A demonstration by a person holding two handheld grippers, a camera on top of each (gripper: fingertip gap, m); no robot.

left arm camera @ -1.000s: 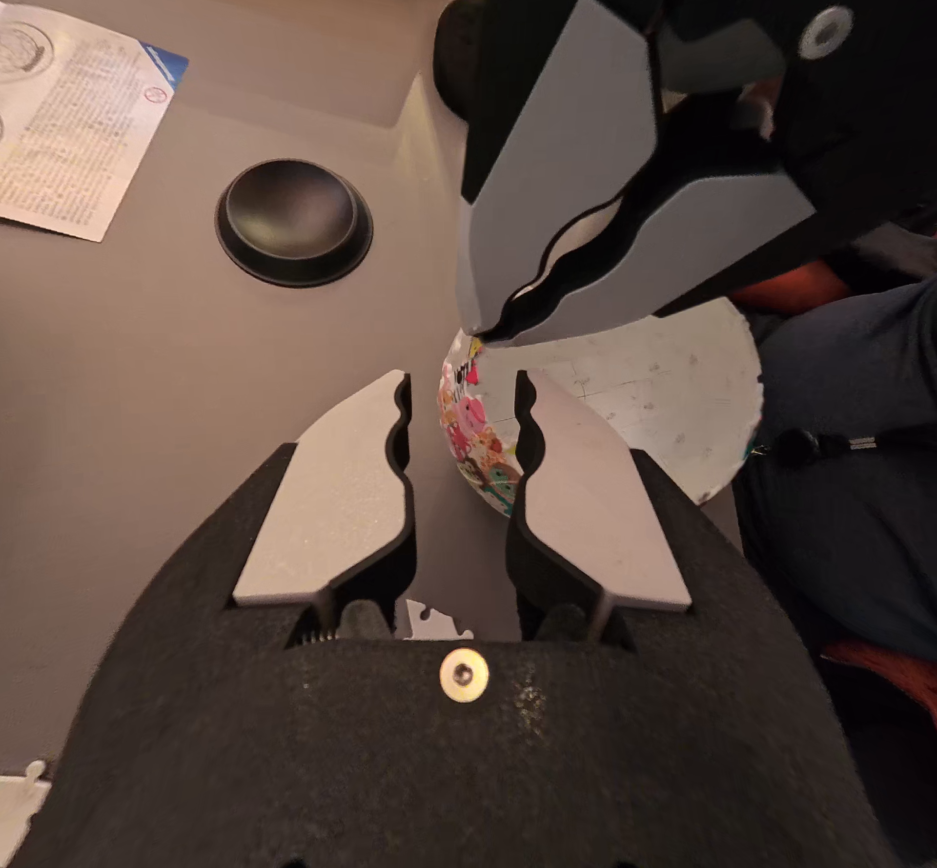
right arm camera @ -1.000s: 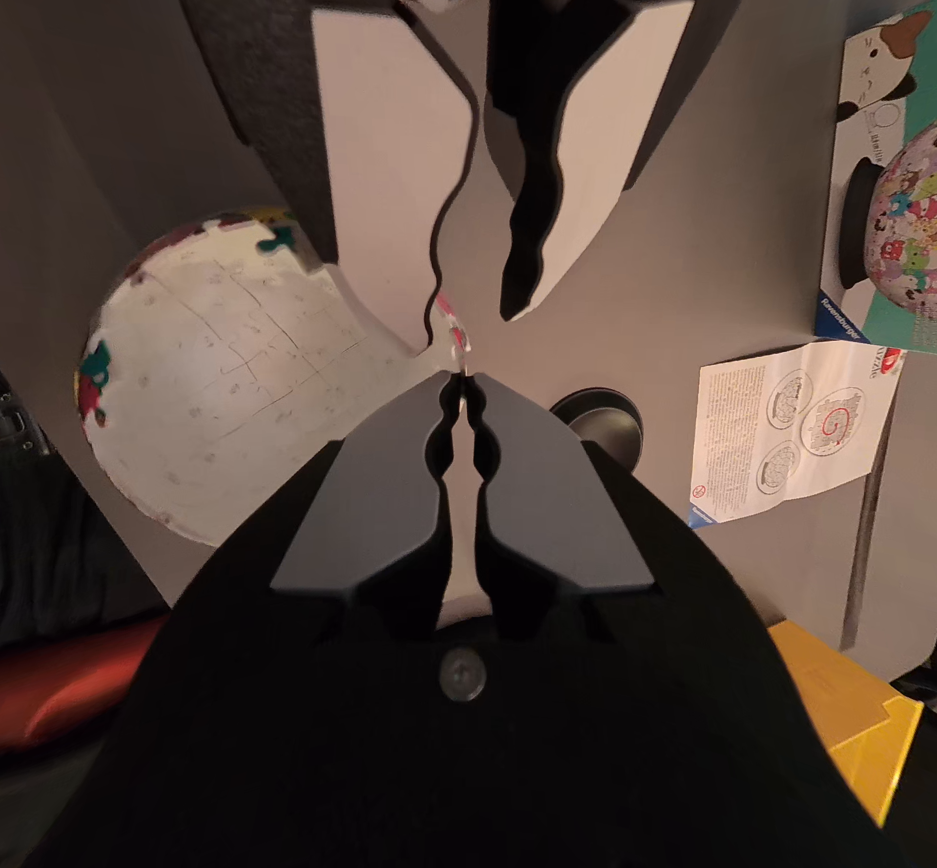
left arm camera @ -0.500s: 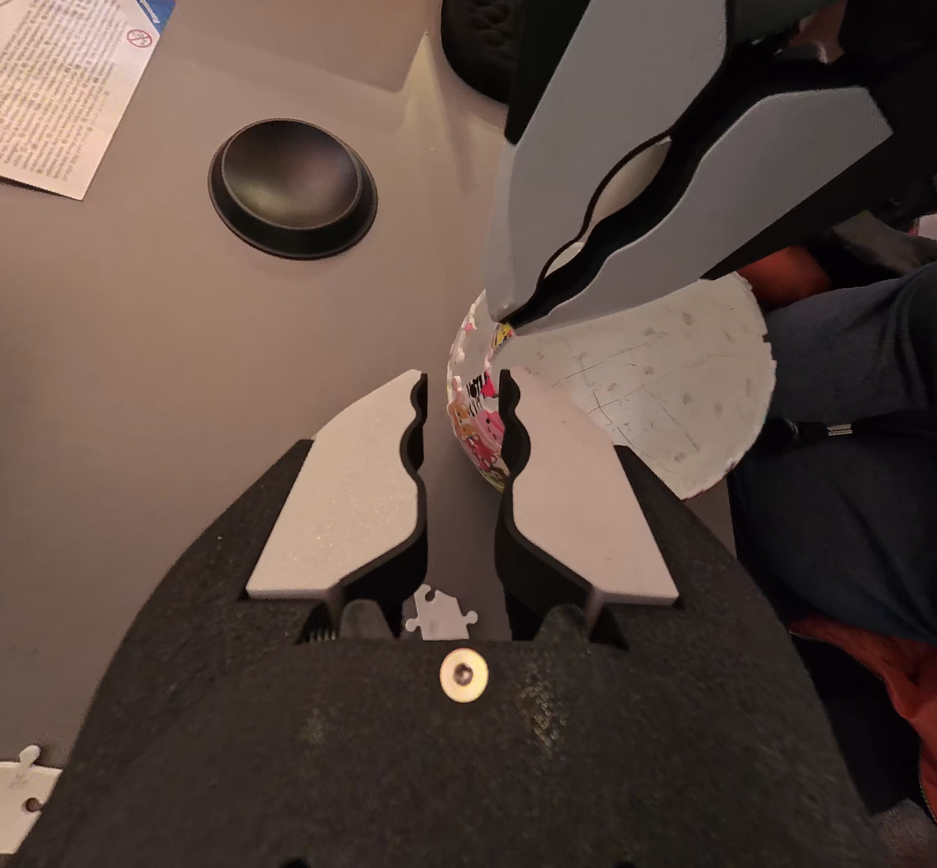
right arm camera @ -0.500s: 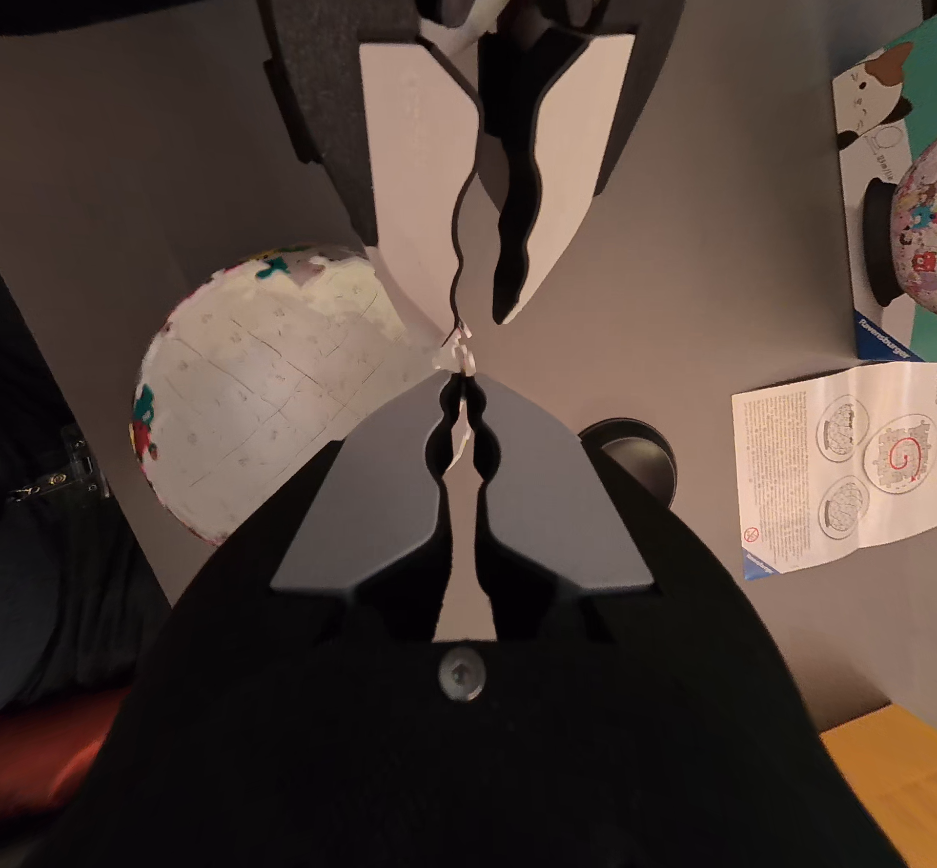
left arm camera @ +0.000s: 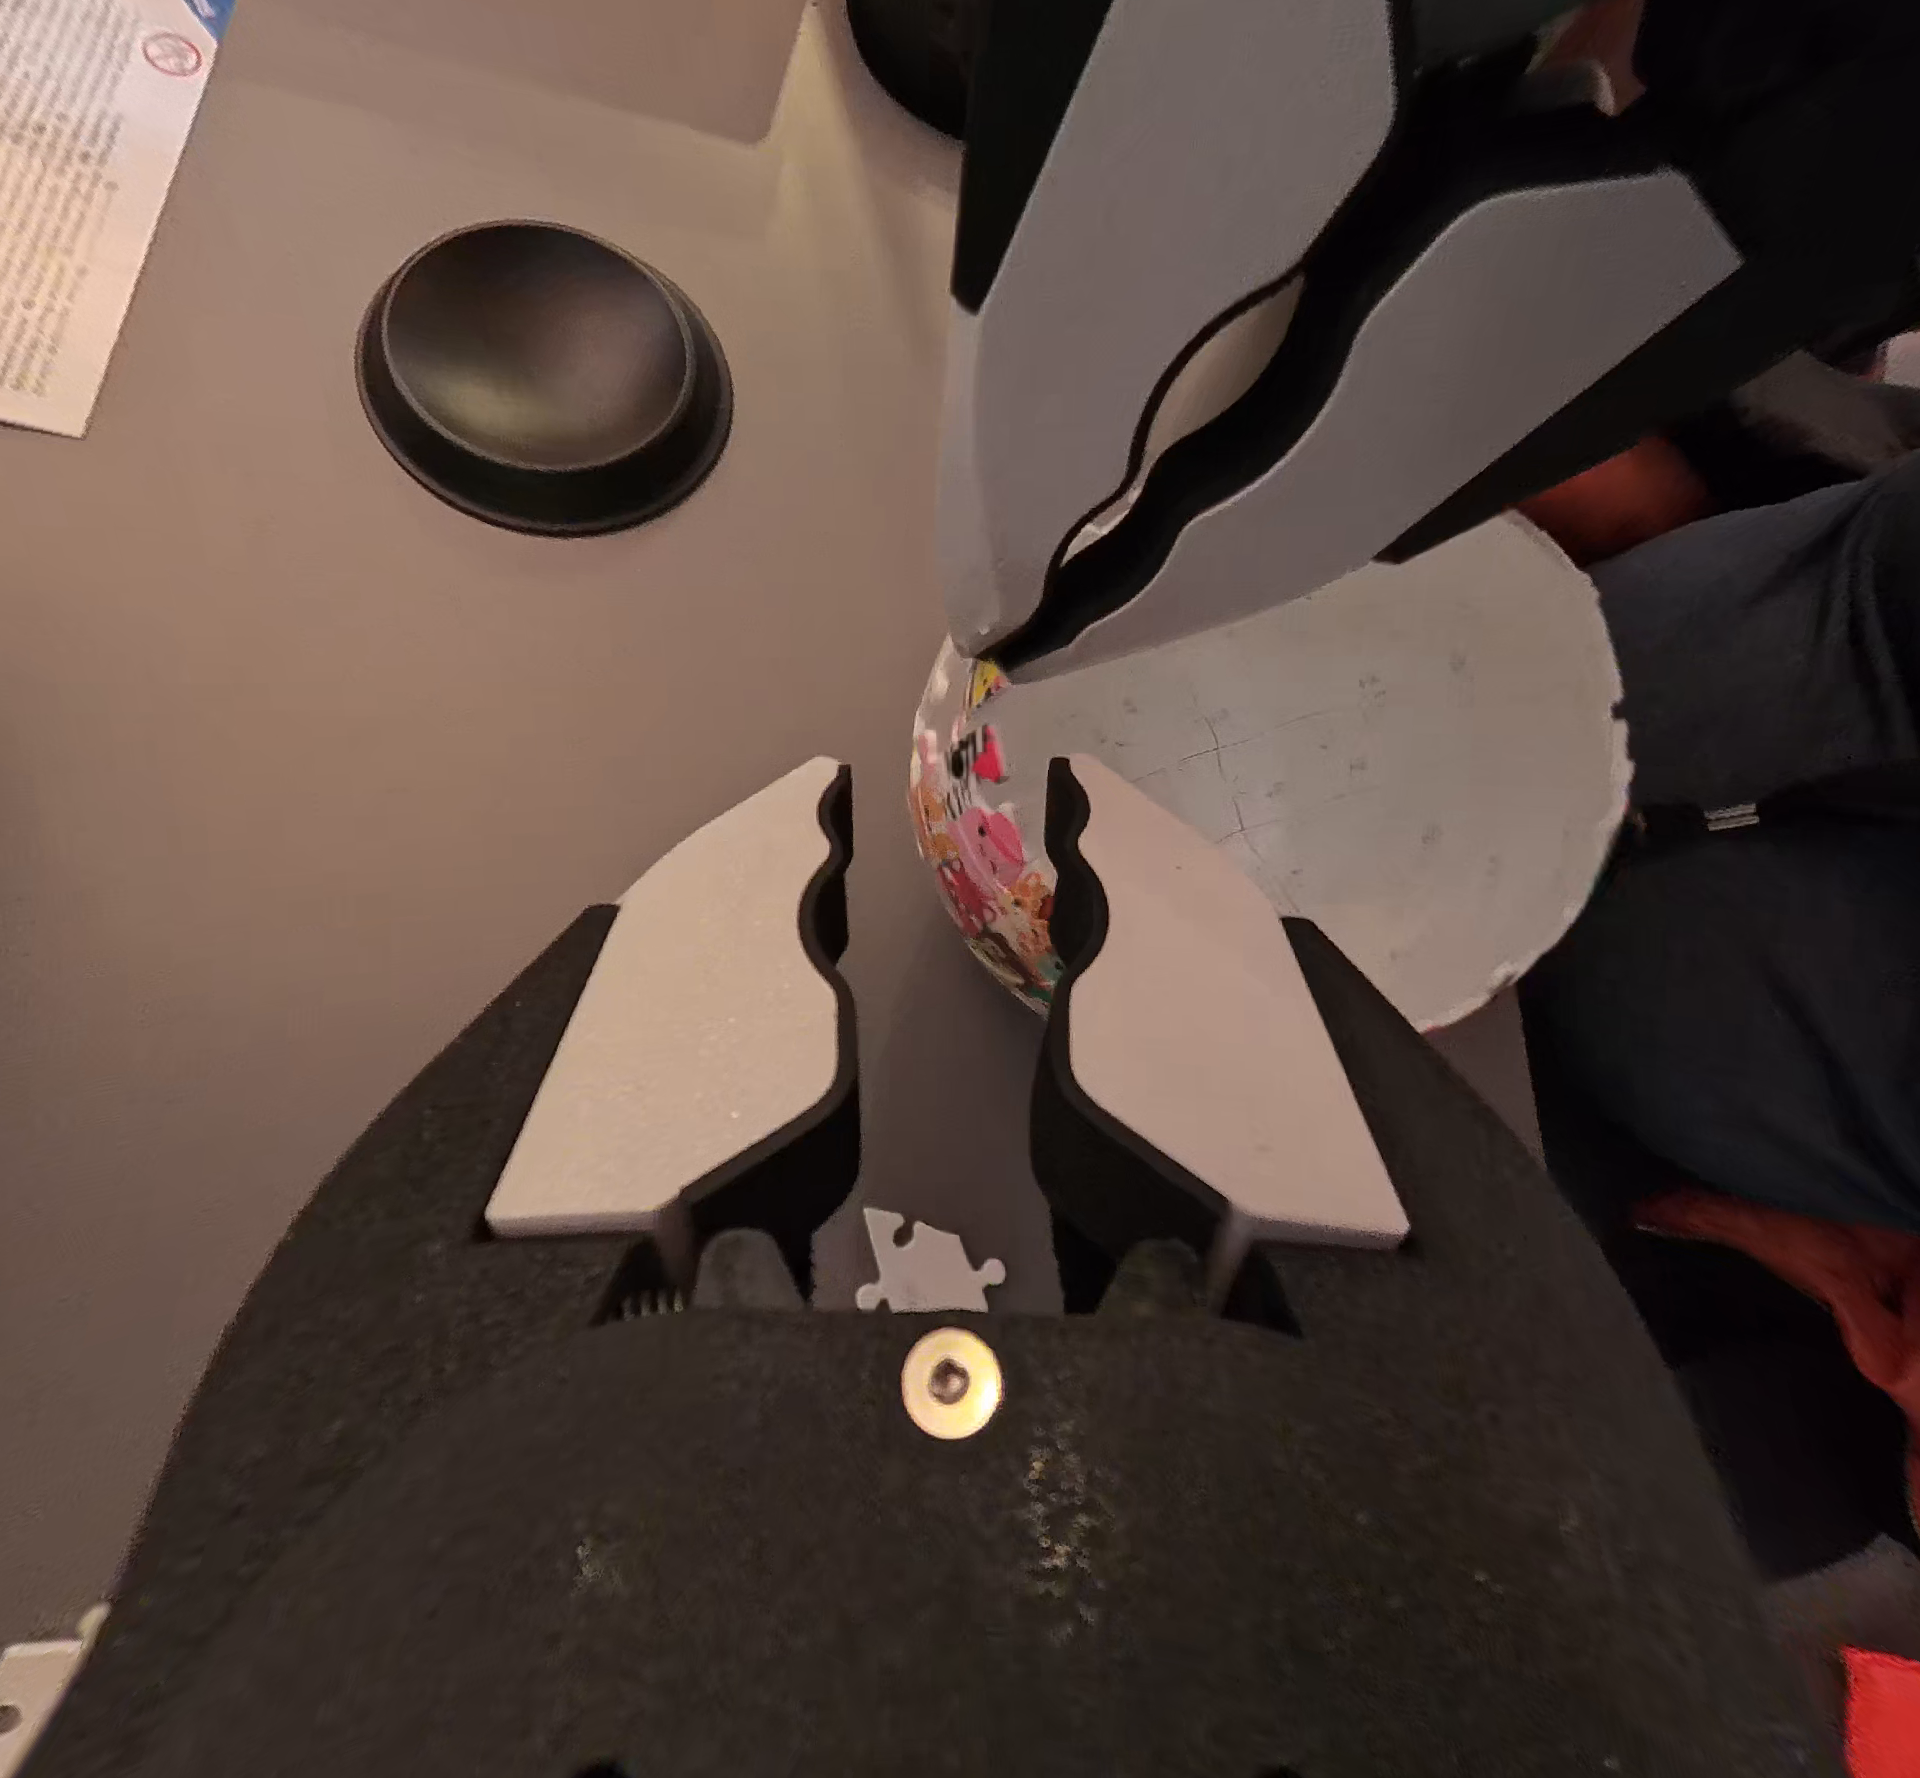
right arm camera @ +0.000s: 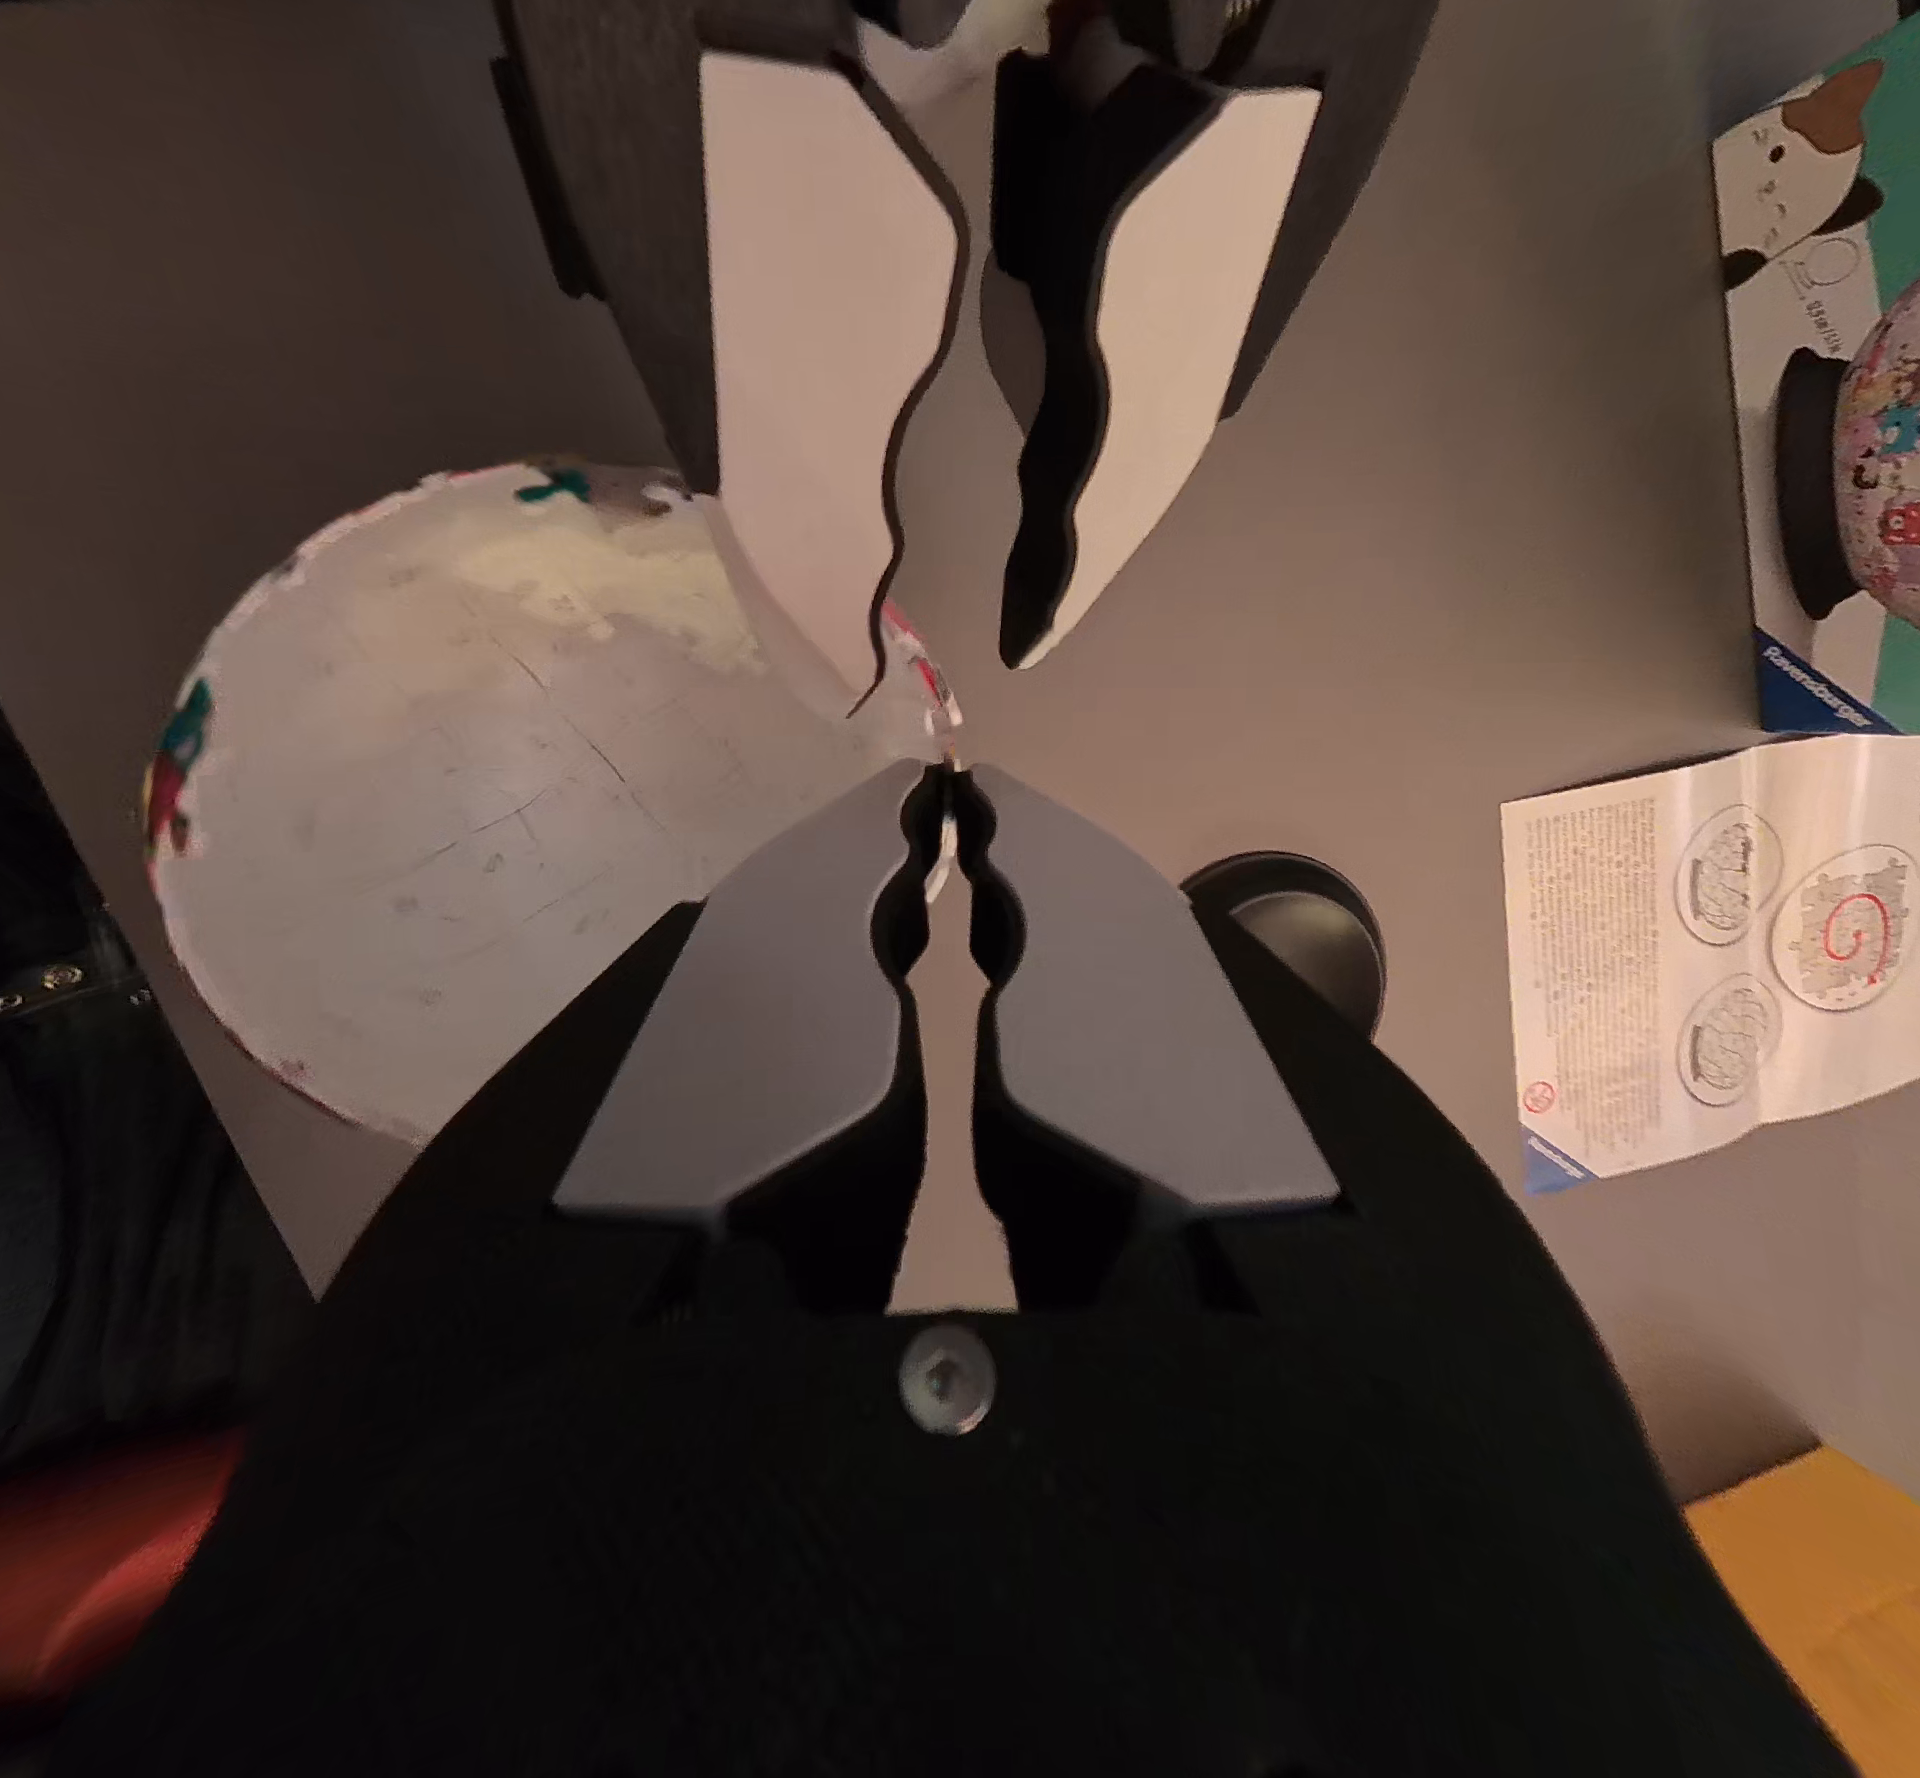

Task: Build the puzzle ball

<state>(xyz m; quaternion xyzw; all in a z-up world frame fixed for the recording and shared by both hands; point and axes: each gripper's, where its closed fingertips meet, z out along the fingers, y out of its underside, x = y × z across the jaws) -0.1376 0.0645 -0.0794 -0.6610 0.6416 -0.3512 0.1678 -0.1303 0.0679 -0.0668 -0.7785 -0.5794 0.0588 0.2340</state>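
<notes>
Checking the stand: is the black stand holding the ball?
No, the black stand sits bare on the table, apart from the ball.

Half-built puzzle ball (left arm camera: pixel 1299 793) at the table's (left arm camera: pixel 260 793) near edge, right of the stand (left arm camera: pixel 540 378), with the leaflet (left arm camera: pixel 73 149) farther left, the box (right arm camera: pixel 1829 378) beyond it, a loose piece (left arm camera: pixel 925 1271) nearer.
</notes>
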